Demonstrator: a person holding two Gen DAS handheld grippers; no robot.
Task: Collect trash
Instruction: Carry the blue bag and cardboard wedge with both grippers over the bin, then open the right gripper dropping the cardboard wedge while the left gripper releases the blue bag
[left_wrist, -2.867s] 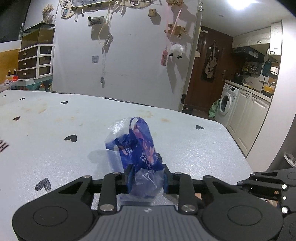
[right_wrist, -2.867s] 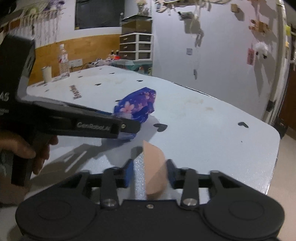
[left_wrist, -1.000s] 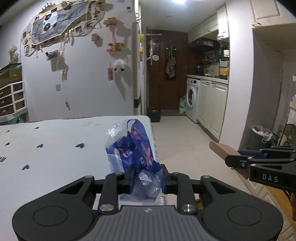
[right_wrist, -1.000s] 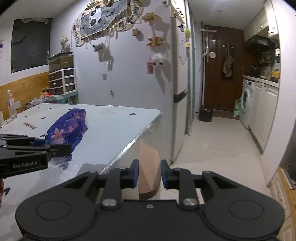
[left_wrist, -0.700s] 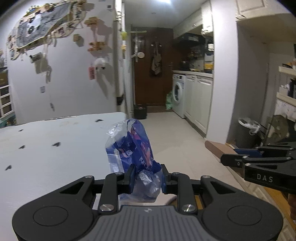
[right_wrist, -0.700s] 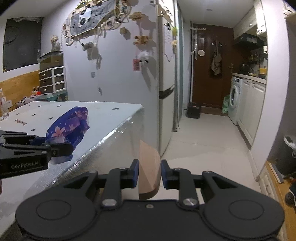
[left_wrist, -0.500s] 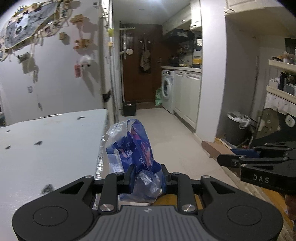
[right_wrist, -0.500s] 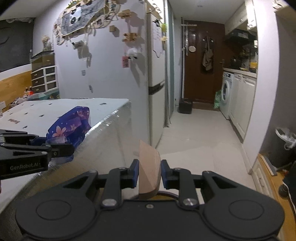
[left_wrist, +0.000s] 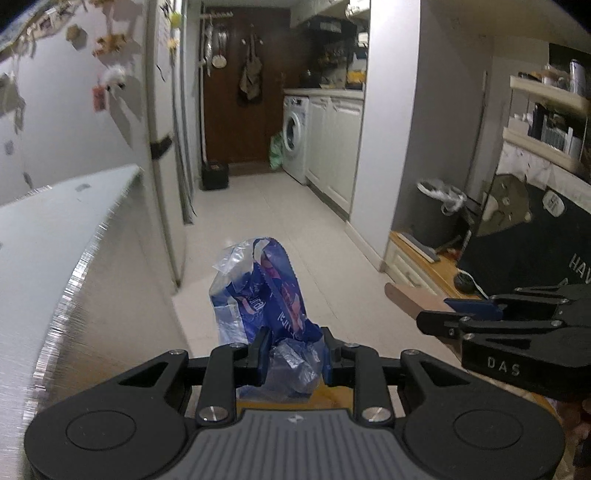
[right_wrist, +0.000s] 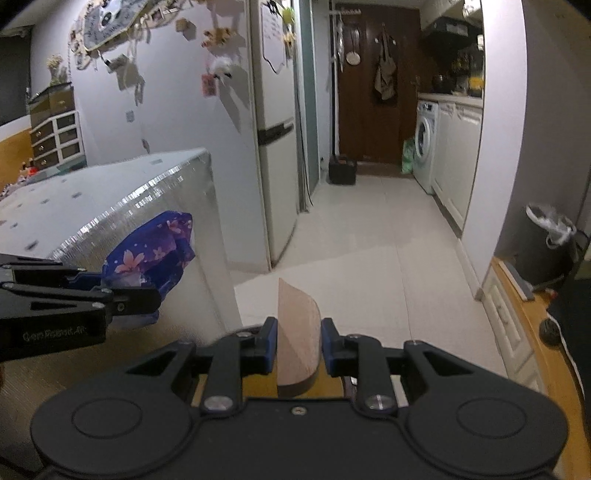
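Observation:
My left gripper is shut on a crumpled blue and clear plastic wrapper, held in the air past the table's corner; it also shows in the right wrist view. My right gripper is shut on a flat brown cardboard piece, which also shows in the left wrist view. A dark trash bin with a white liner stands on the floor ahead right, against the wall; it also shows in the right wrist view.
The white table with a silver edge is on the left. A fridge stands beyond it. A tiled hallway leads to a washing machine and a brown door. A wooden step and dark furniture lie at right.
Both grippers have swung right, away from the table and toward the hallway, each still holding its item. The trash bin has come into view and grown nearer.

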